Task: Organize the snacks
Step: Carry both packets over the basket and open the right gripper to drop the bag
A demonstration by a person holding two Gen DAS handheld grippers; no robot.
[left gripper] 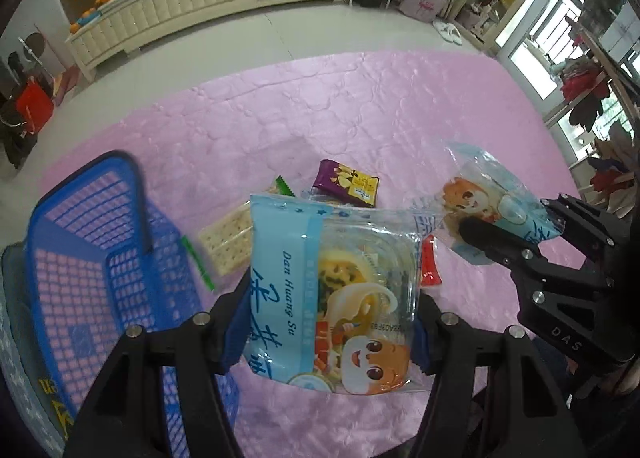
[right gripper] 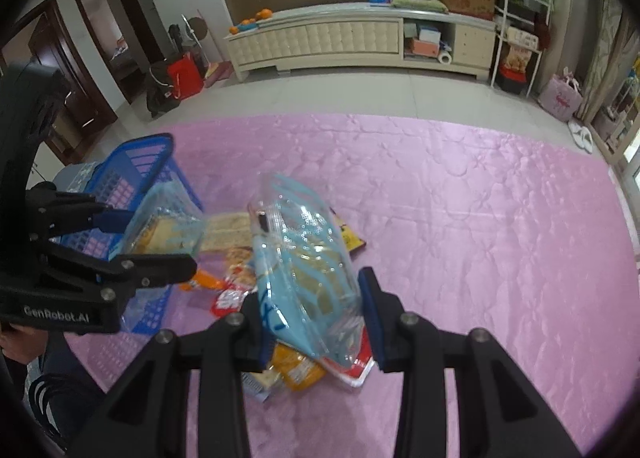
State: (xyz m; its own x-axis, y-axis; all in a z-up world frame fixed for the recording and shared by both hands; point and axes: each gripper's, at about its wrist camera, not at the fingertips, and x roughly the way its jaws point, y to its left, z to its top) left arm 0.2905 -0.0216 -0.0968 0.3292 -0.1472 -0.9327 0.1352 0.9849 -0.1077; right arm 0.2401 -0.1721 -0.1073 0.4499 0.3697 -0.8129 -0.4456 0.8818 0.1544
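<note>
My left gripper [left gripper: 326, 332] is shut on a light-blue egg-yolk pastry packet [left gripper: 320, 290], held above the pink cloth beside the blue basket [left gripper: 100, 258]. My right gripper [right gripper: 316, 322] is shut on a second light-blue pastry packet [right gripper: 308, 270], also seen in the left wrist view [left gripper: 492, 201] at the right. Loose snacks lie on the cloth between them: a purple packet [left gripper: 346, 181], a cracker packet [left gripper: 226, 244], a red packet [left gripper: 430, 262]. In the right wrist view the left gripper [right gripper: 156, 242] holds its packet [right gripper: 168, 221] next to the basket [right gripper: 132, 177].
A pink quilted cloth [right gripper: 460, 217] covers the surface. More snacks, orange and red packets [right gripper: 232, 298], lie under my right gripper. A cream cabinet [right gripper: 340, 41] stands across the floor behind. A person's arm [right gripper: 52, 390] is at the lower left.
</note>
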